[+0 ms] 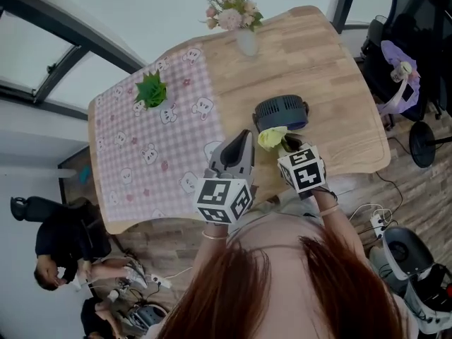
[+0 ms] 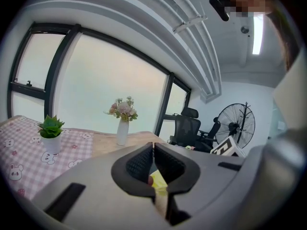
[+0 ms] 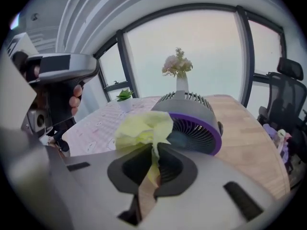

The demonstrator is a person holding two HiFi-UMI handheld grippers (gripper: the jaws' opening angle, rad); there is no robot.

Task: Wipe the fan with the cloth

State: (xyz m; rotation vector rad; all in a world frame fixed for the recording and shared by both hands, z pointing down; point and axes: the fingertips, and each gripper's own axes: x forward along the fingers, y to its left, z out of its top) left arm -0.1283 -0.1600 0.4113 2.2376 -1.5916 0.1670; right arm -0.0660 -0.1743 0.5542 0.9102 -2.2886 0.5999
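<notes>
A small dark fan with a purple ring stands on the wooden table, its grille facing me in the right gripper view. My right gripper is shut on a crumpled yellow cloth, held just in front of the fan's near side; whether cloth and fan touch is unclear. My left gripper hovers to the left of the cloth, above the table. Its jaws are shut with nothing between them.
A pink checked tablecloth covers the table's left half, with a small potted plant on it. A vase of flowers stands at the far edge. An office chair is at the right, and a person sits low at the left.
</notes>
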